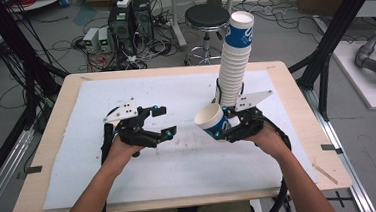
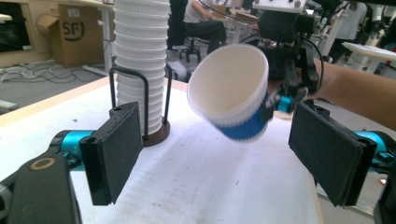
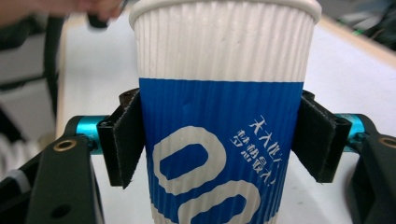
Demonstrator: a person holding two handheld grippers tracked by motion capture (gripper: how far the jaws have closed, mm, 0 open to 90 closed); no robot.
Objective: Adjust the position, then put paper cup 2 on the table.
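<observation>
**One cup off the stack, held between two hands**

The paper cup (image 1: 211, 120) is in the air over the middle of the table (image 1: 298, 128), a bit toward the right edge. It is tipped on its side, with its open mouth turned toward the left tongs (image 1: 161, 122). The right tongs (image 3: 219, 140) squeeze it on its blue band, one black pad on each side, so it cannot slip.

The left tongs stand wide with nothing in them. They point at the cup, maybe to take it or to help.

Just behind the cup, near the far edge, a tall stack of cups (image 1: 236, 57) leans in a wire holder (image 2: 140, 105). The holder keeps the stack from falling. A white mat (image 1: 180, 161) covers the table.
</observation>
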